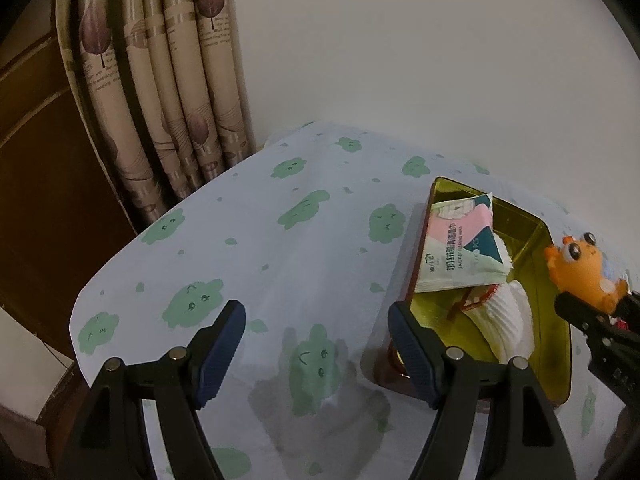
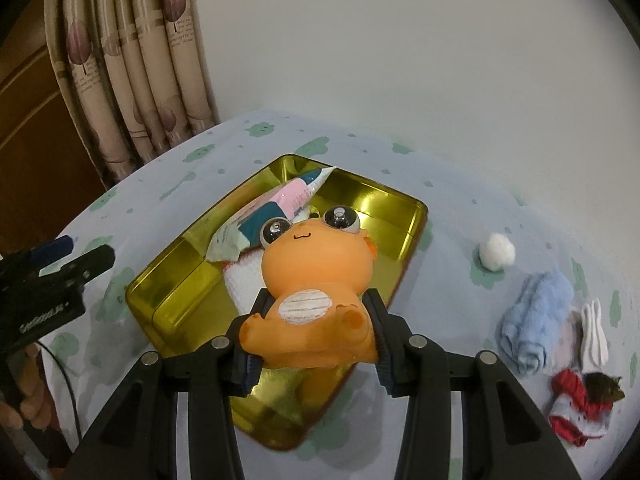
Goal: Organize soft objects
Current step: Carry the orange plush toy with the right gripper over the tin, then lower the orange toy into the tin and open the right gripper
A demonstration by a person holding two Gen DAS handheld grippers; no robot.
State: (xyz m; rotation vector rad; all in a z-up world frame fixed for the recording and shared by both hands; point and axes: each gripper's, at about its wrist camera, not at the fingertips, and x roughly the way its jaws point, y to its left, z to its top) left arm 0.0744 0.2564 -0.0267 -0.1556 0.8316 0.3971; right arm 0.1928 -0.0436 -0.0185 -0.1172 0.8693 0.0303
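While the right gripper (image 2: pixel 311 344) pinches the orange toy (image 2: pixel 314 280) at its lower body, both pads pressed into its sides, the toy hangs above the gold tin (image 2: pixel 400 208). Toy faces up and away, big glossy eyes on top, striped white patch on belly. From the left wrist view the same toy (image 1: pixel 580 268) shows at far right, over the tin's right edge, with the right gripper (image 1: pixel 600 320) under it.

Left gripper (image 1: pixel 316 344) spread wide, nothing between its fingers, hovering over the tablecloth (image 1: pixel 280 264) just left of the tin (image 1: pixel 556 360). Cloth is pale blue with green cloud faces.

Inside the tin: wipes packet (image 1: pixel 460 248), pink, white and teal, leaning against the left wall; white ribbed cloth (image 1: pixel 508 320) with red trim lying below and partly under the packet. In the right wrist view the packet (image 2: pixel 272 216) and white cloth (image 2: pixel 246 280) sit behind the toy.

Right of the tin on the cloth: cotton ball (image 2: pixel 497 250) near the tin; blue towel (image 2: pixel 532 324) rolled up further toward the camera; white folded piece (image 2: pixel 594 336) just beside the towel; red and white sock (image 2: pixel 576 412) with something dark on it, nearest the camera. All apart from the tin.

Curtain (image 1: pixel 160 100) hangs behind the table's far left corner, white wall (image 1: pixel 420 48) behind the rest.
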